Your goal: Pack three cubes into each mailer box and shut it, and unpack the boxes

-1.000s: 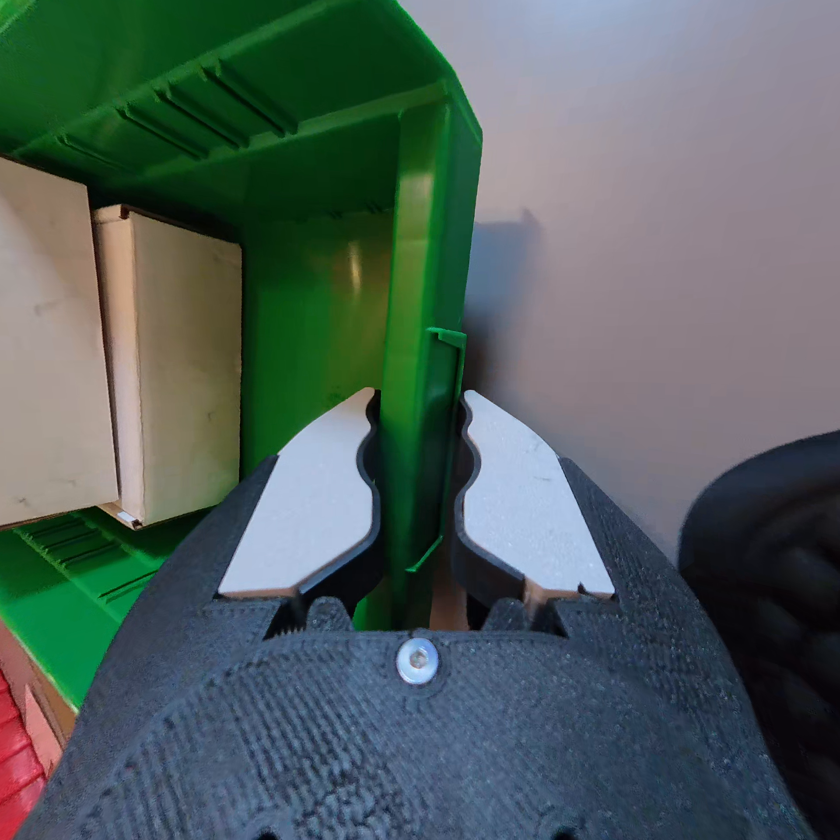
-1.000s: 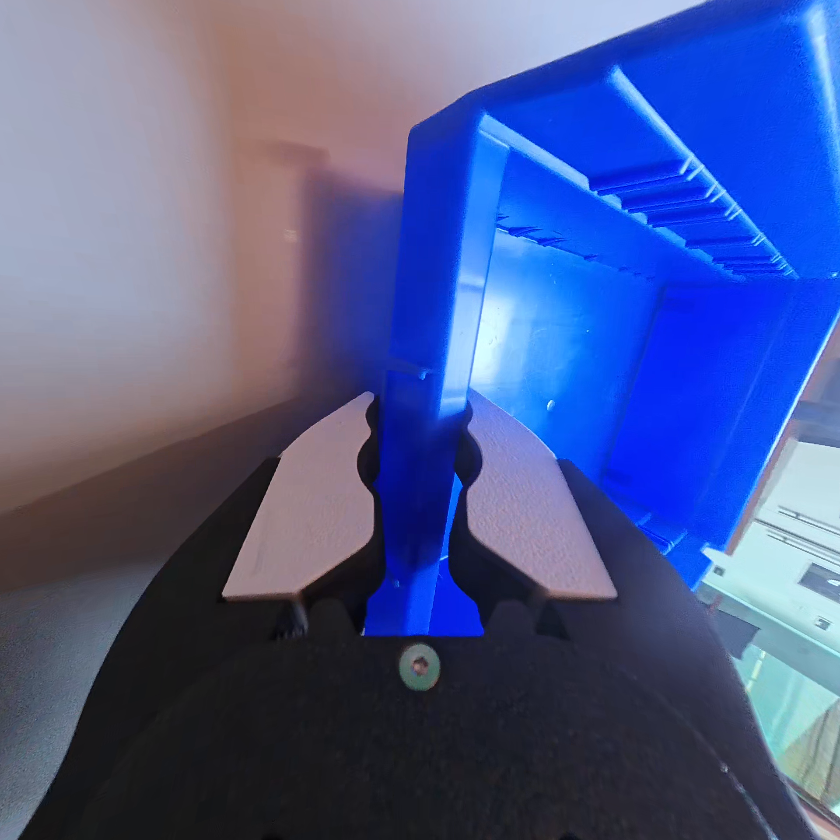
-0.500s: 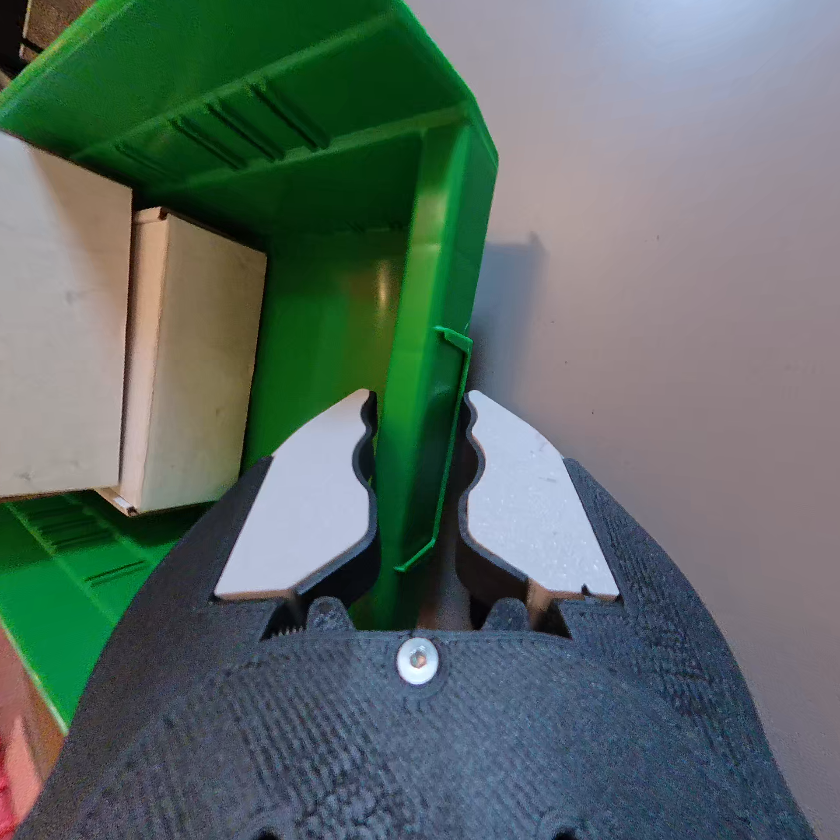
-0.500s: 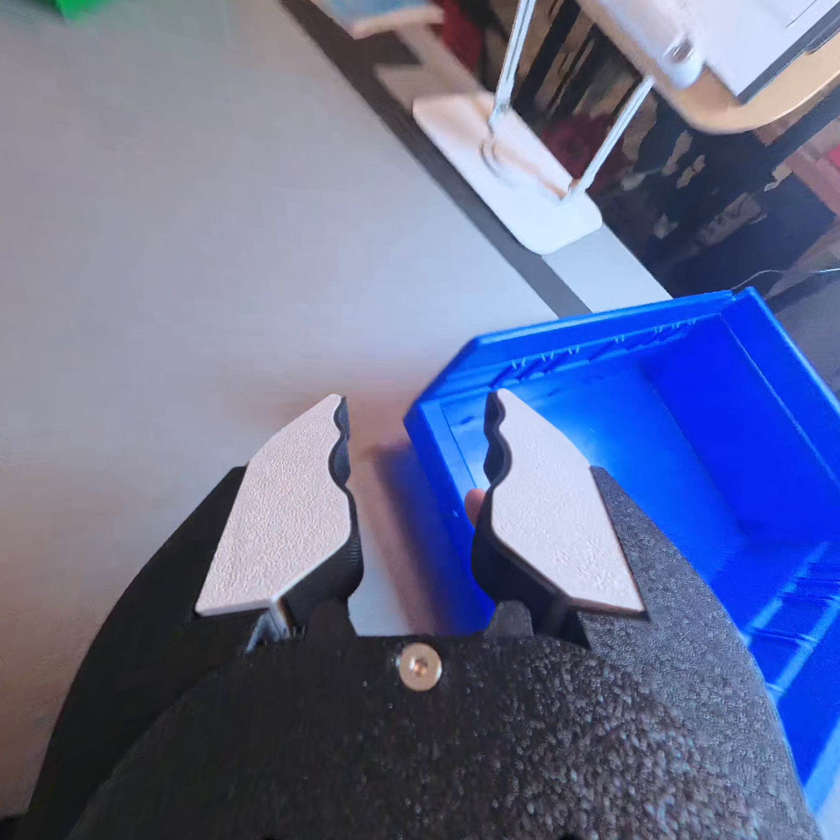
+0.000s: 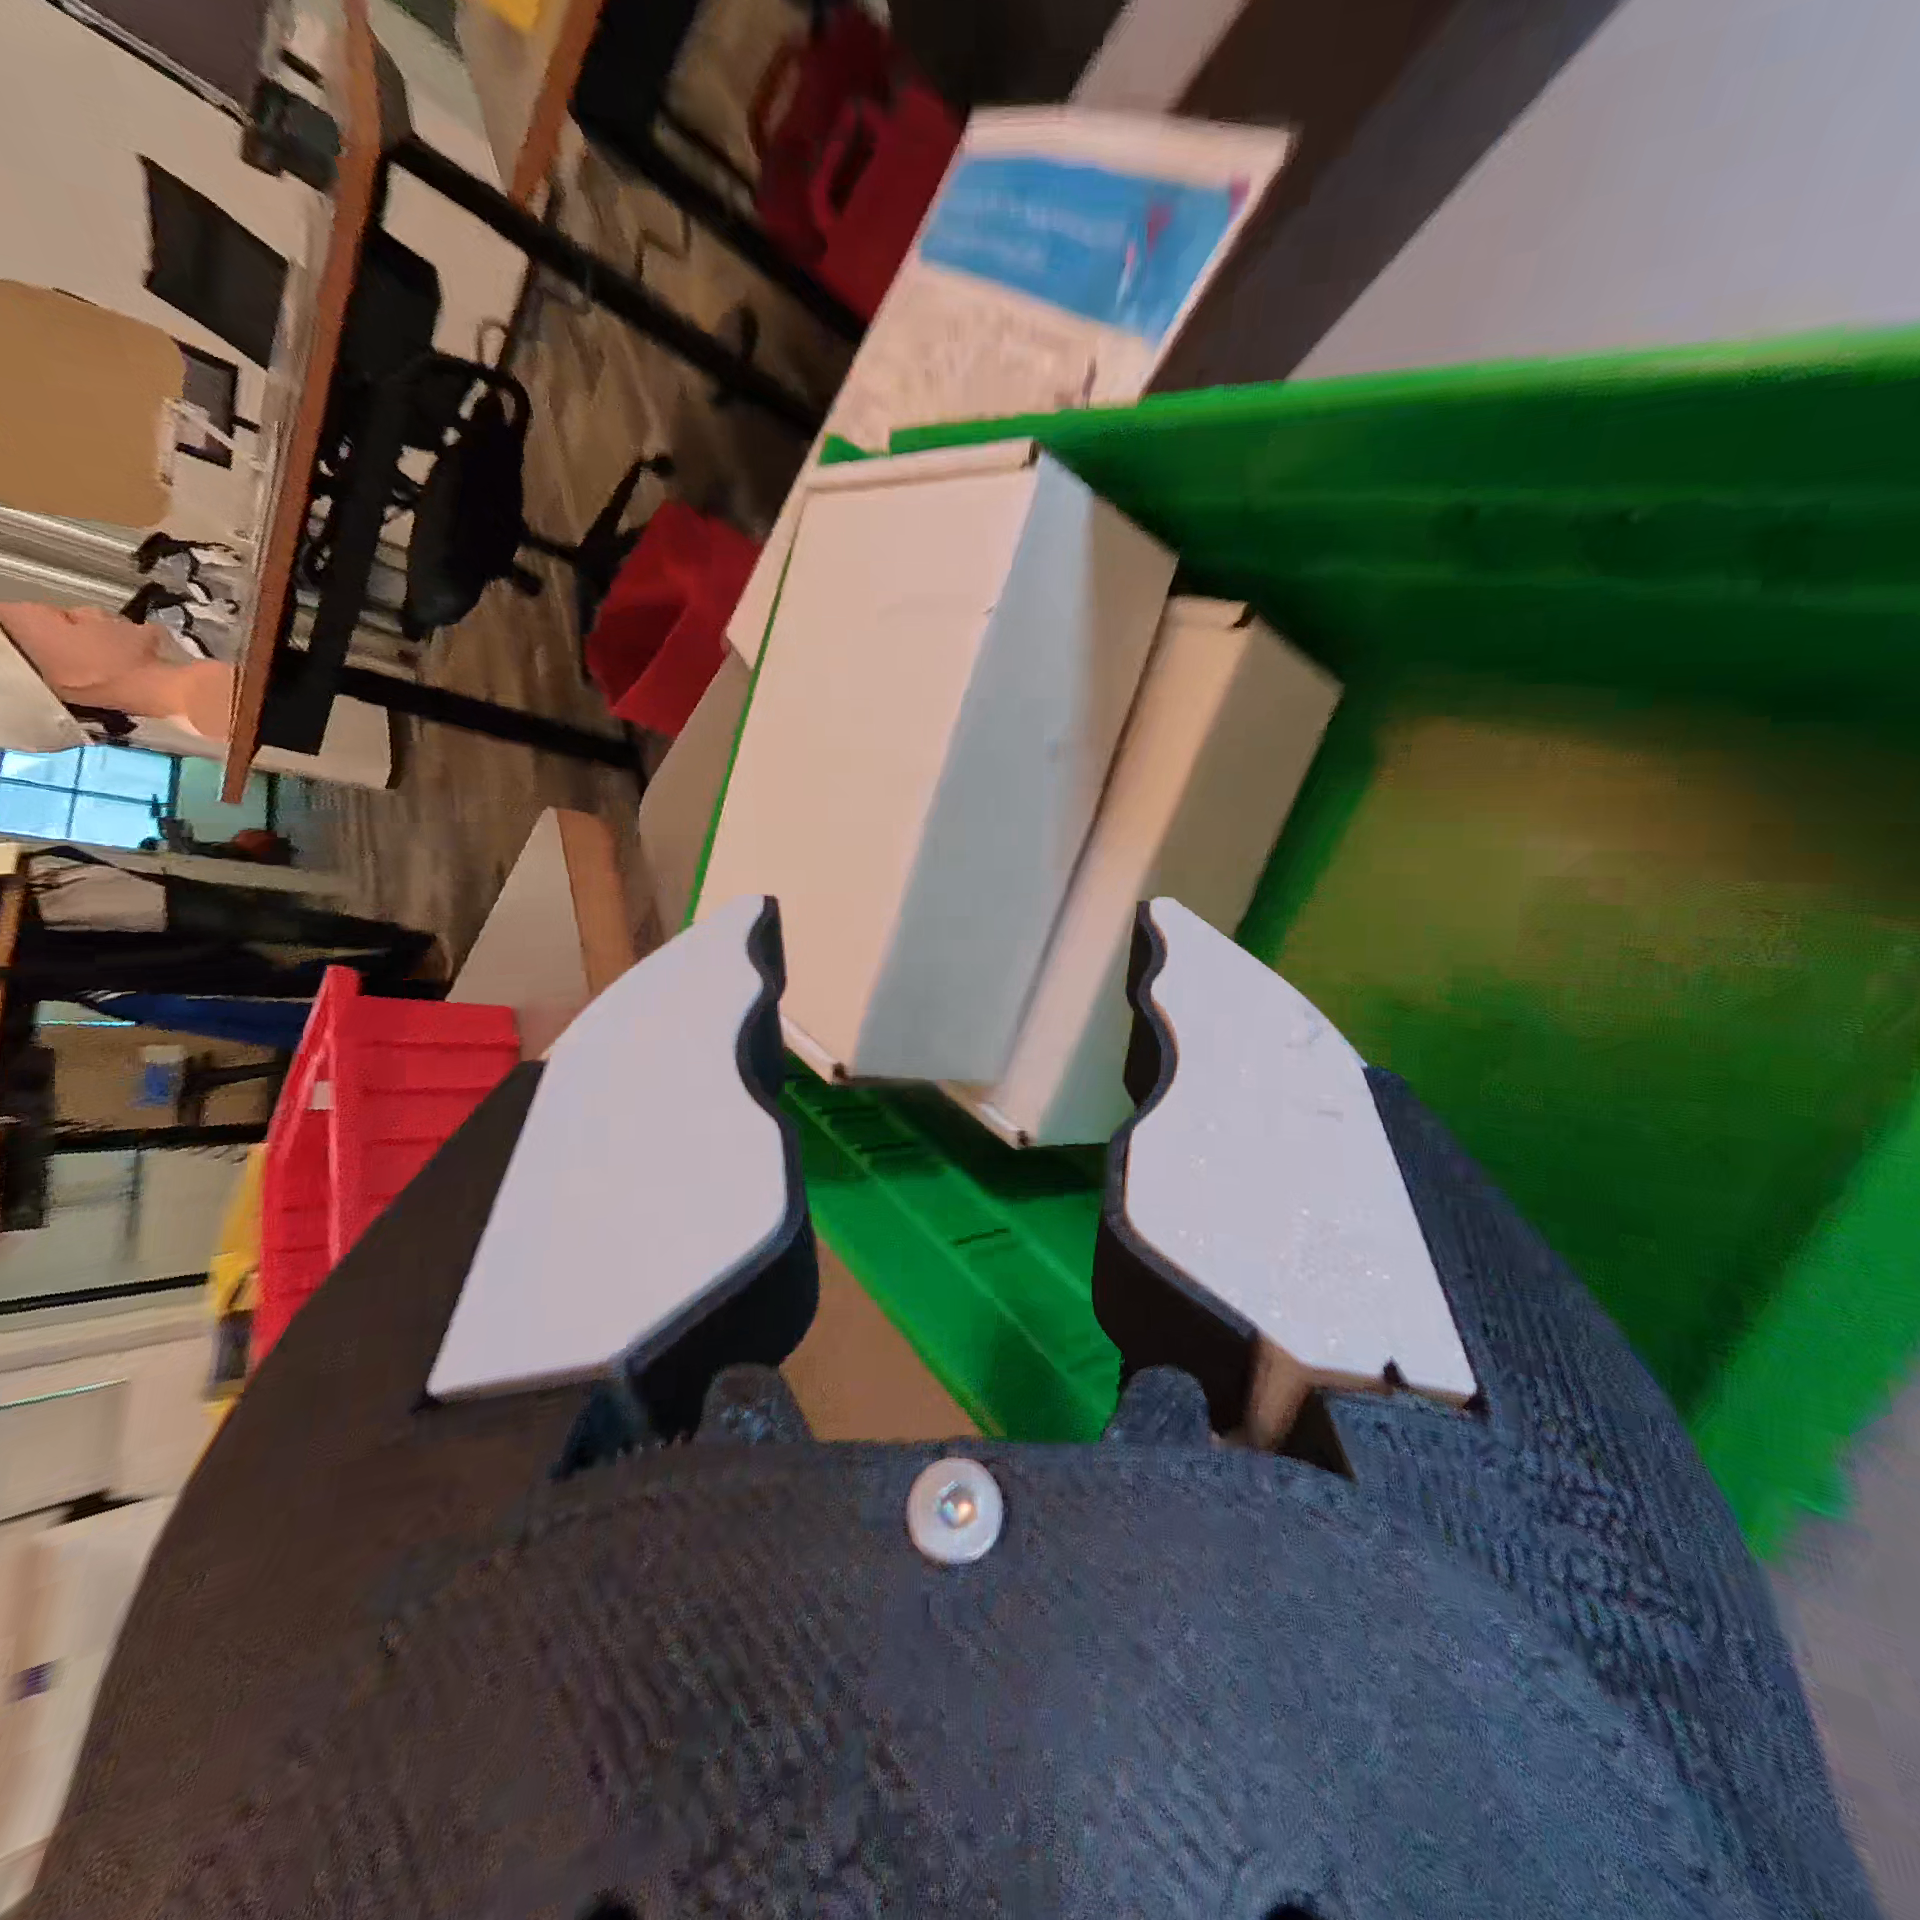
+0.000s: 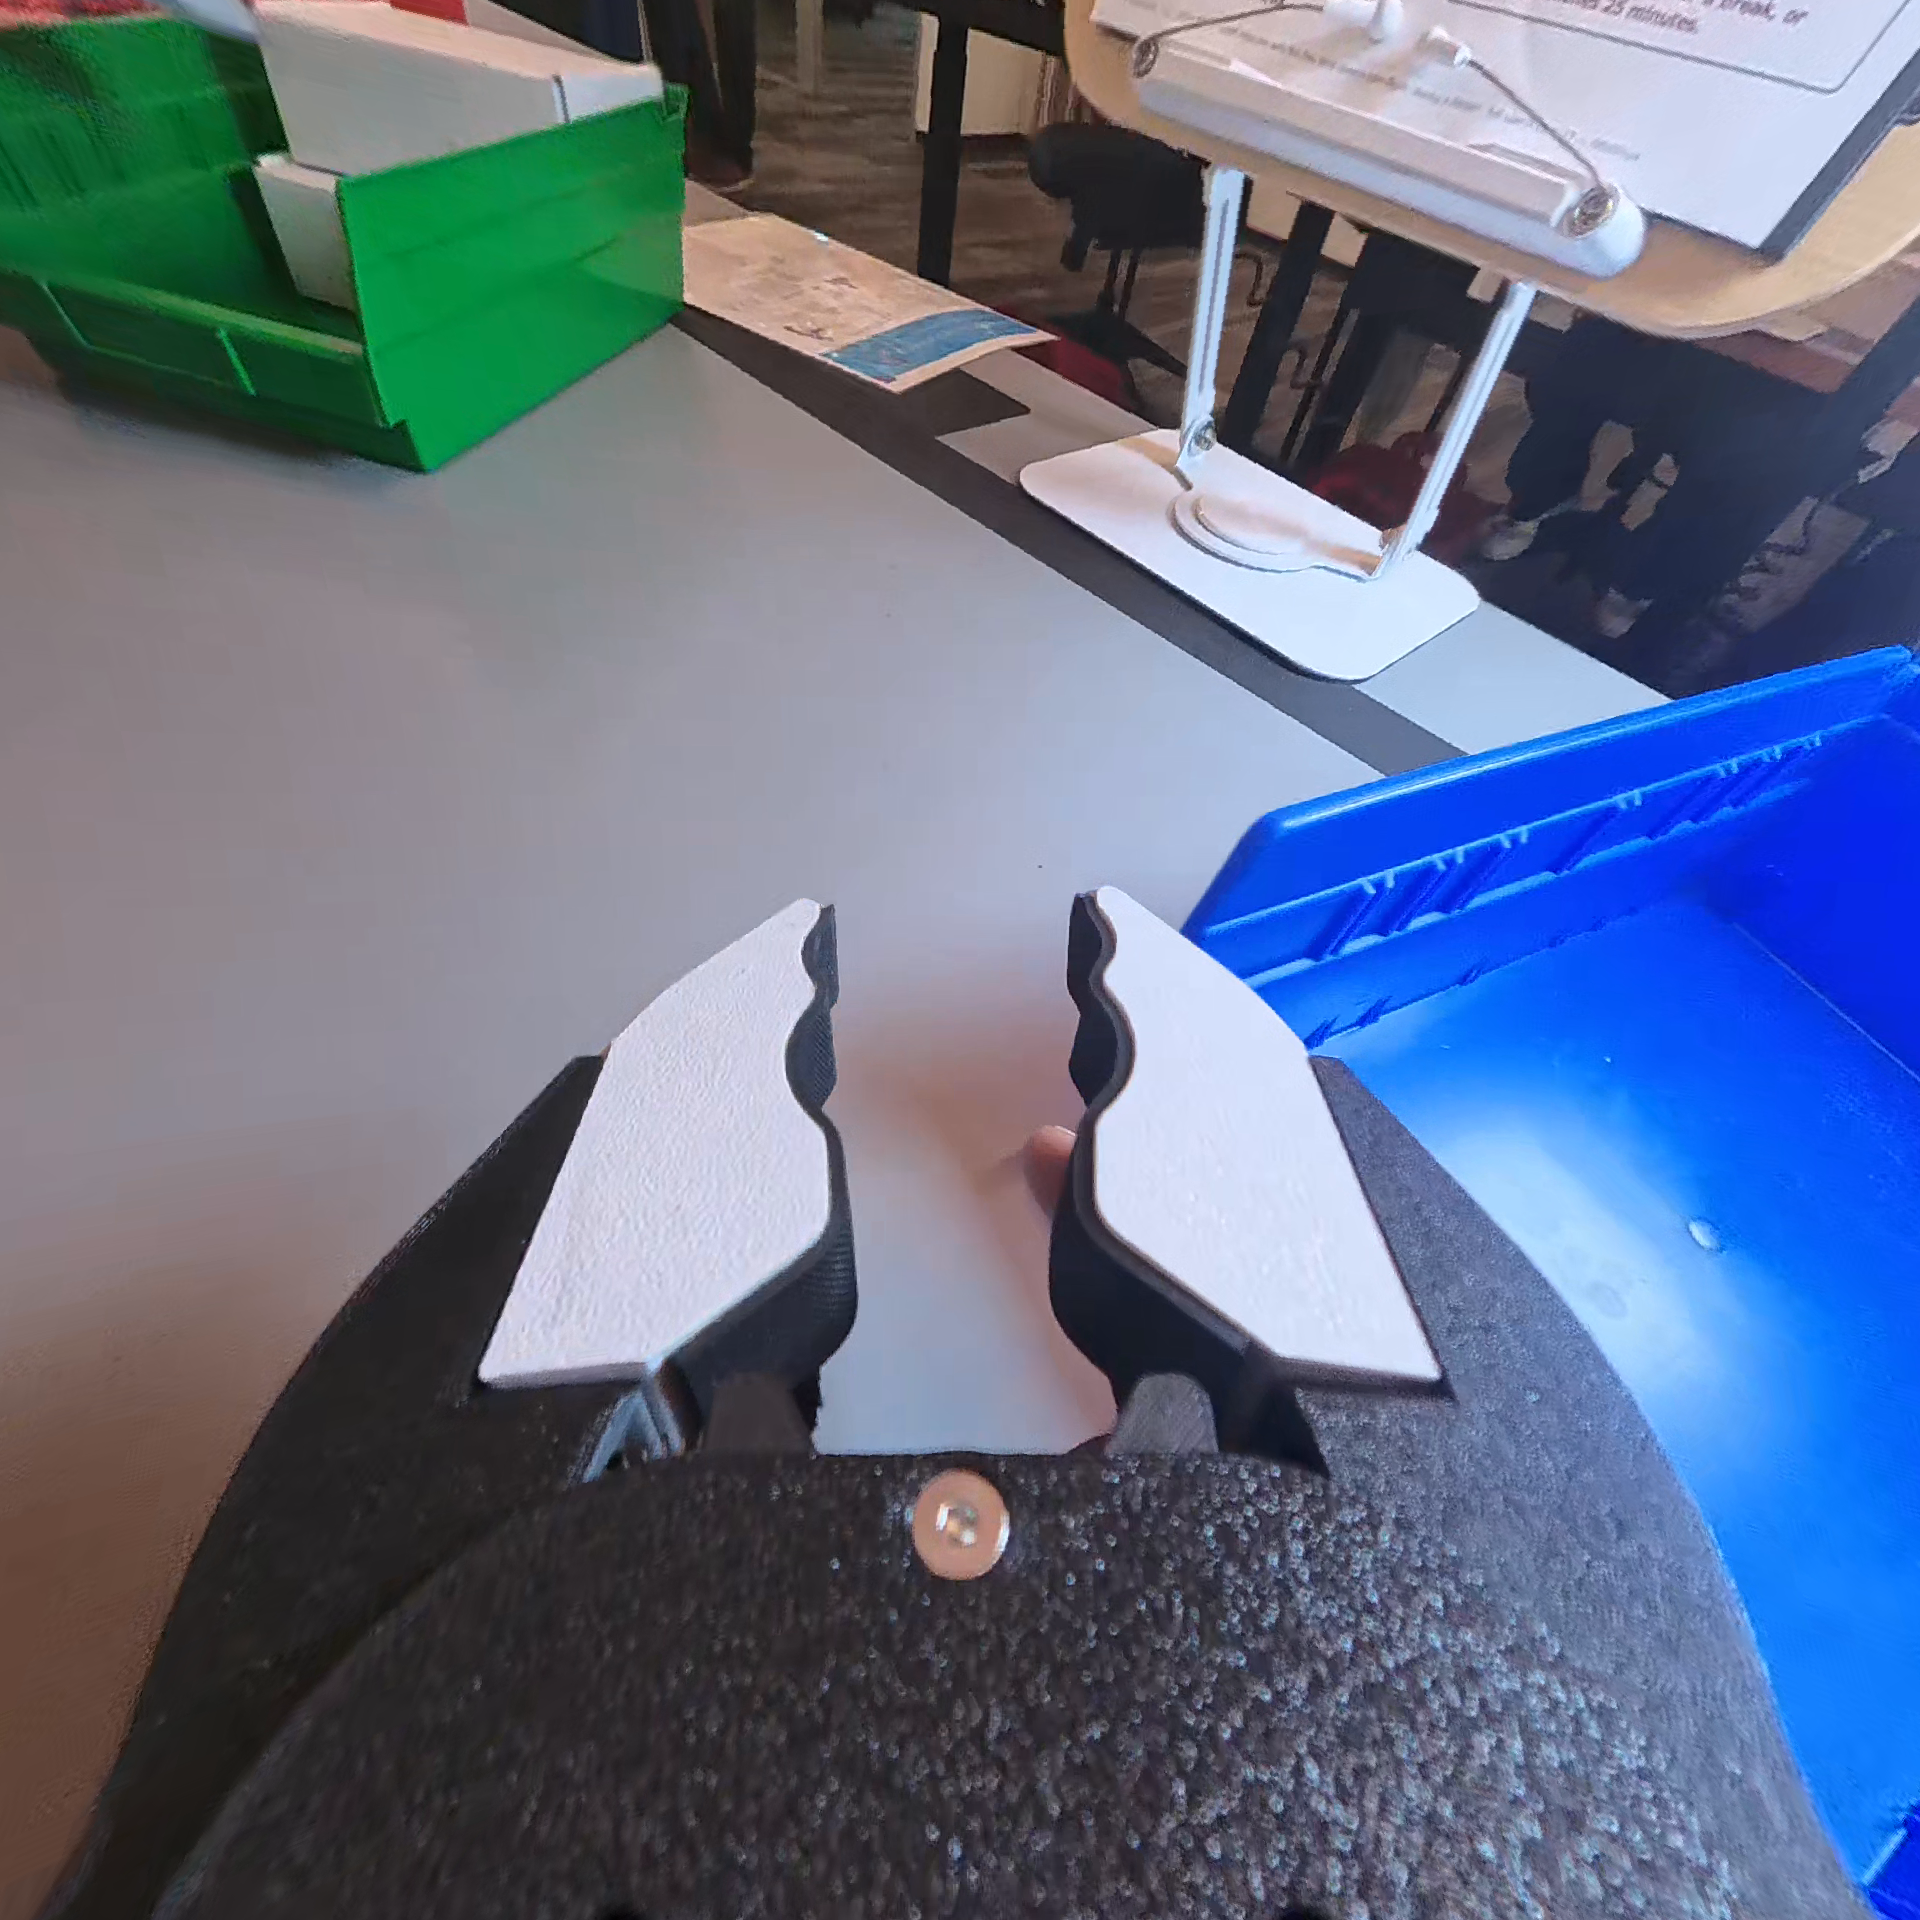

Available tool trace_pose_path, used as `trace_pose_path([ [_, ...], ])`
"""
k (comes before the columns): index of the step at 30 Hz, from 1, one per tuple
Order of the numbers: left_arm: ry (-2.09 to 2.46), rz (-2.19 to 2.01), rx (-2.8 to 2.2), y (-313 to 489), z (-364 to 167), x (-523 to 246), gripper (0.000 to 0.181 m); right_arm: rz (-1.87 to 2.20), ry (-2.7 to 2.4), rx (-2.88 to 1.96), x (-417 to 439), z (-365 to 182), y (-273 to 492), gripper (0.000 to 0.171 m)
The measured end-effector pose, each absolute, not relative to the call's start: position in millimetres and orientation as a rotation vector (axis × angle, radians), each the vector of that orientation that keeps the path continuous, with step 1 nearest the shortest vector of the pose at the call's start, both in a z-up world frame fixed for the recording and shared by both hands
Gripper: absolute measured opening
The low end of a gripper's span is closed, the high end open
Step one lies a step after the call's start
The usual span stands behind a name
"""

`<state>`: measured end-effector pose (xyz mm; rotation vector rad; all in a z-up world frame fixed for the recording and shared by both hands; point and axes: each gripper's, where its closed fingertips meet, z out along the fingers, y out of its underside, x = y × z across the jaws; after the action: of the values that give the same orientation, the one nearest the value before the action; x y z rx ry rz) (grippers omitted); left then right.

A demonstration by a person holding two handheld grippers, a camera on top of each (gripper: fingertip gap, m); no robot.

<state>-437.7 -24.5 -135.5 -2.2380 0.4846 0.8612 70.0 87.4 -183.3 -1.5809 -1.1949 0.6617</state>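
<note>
Since you let go of green bin wall, left gripper gapes empty, swung toward two white mailer boxes mid-frame: unpacking can start.

Right view: right gripper released too, off blue bin, lower right, one, empty; green bin upper left.

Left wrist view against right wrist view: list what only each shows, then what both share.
Only left: the left gripper, open; a red bin.
Only right: the right gripper, open over the grey table; the blue bin; a white stand.
Both: the green bin holding white mailer boxes.
</note>
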Motion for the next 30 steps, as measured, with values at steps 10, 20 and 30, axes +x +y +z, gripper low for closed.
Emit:
trace_pose_path([
  [10, 0.772, 0.953, -2.537, 21, -189, -495, 0.075, 0.572, -1.228, -1.592, 83, -202, 89, 0.037],
  [20, 0.878, 1.074, -2.340, 18, -182, -495, 0.062, 0.613, -1.204, -1.589, 85, -199, 90, 0.033],
  [30, 0.941, 1.110, -2.155, -12, -118, -451, 0.059, 0.644, -1.217, -1.575, 81, -197, 82, 0.033],
])
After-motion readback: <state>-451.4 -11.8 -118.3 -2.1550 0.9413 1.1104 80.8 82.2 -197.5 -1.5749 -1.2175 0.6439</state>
